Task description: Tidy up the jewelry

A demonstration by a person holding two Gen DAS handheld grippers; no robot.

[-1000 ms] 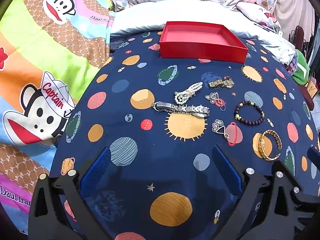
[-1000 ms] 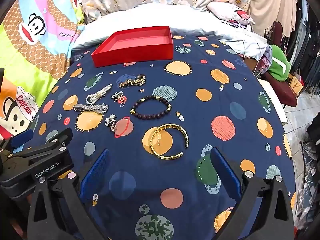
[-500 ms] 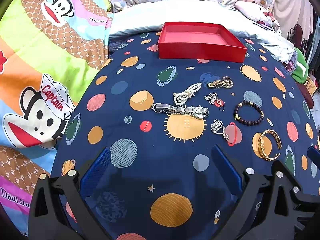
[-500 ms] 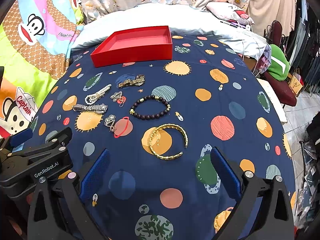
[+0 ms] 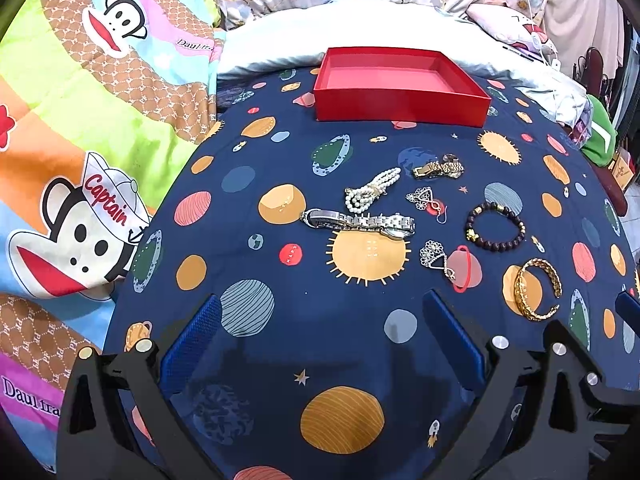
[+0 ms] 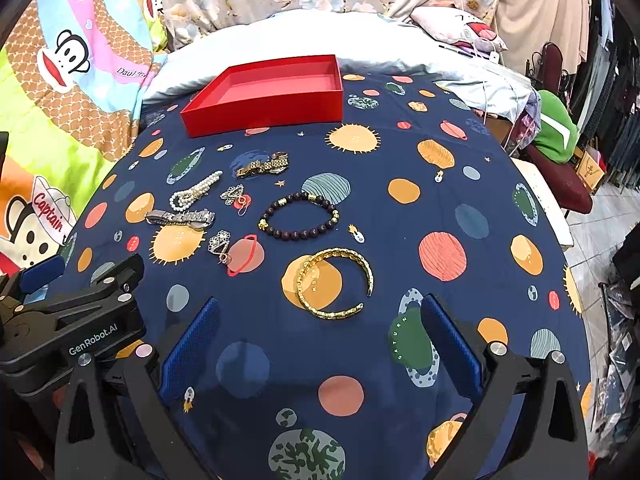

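An empty red tray [image 5: 400,108] [image 6: 264,114] lies at the far side of a navy planet-print bedspread. Between it and me lie a silver watch [image 5: 358,222] [image 6: 180,217], a pearl bracelet [image 5: 372,190] [image 6: 196,191], a gold watch [image 5: 438,169] [image 6: 262,167], a dark bead bracelet [image 5: 495,226] [image 6: 299,216], a gold cuff bangle [image 5: 536,288] [image 6: 335,282] and two silver filigree pieces [image 5: 434,256] [image 6: 234,196]. My left gripper [image 5: 320,312] stands open, short of the silver watch. Open too, my right gripper [image 6: 318,314] hangs just before the gold bangle.
A bright monkey-print quilt [image 5: 80,140] lies to the left. White bedding [image 6: 300,36] and a pillow [image 6: 460,24] sit behind the tray. A chair with green cloth [image 6: 556,128] and the bed's right edge are at the right. The left gripper's body [image 6: 68,320] shows at lower left.
Both views have shifted slightly; the tray and jewelry sit a little lower and nearer than a second ago. Nothing has been picked up or moved.
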